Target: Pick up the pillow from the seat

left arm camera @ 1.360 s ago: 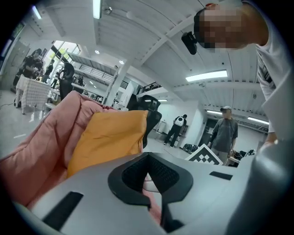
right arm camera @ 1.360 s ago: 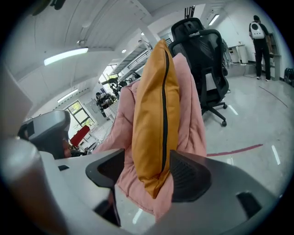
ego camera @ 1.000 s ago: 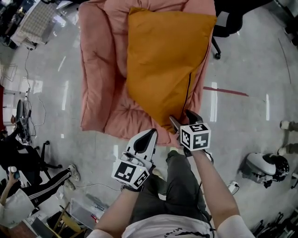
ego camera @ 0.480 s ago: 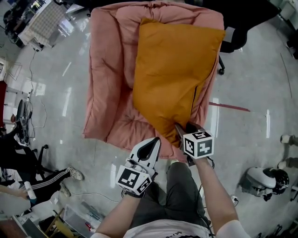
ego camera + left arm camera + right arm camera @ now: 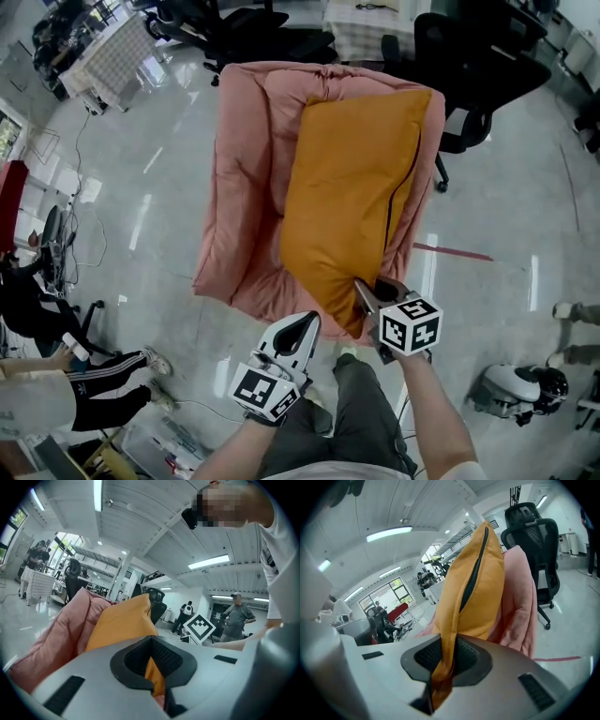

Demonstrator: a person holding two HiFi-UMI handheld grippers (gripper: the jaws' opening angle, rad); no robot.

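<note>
Pillow (image 5: 352, 187), orange fabric rect., on quilted pink seat (image 5: 246, 169)

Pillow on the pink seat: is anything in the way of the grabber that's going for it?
No, nothing visible is in the way. The right gripper is closing its jaws, and the near corner of the pillow is already between them. Nothing lies on top of the pillow, which rests on the pink seat.

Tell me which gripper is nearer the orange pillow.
Right. The right gripper, jaws closing, pinches the orange pillow at its near corner; the left gripper hangs clear of it.
</note>
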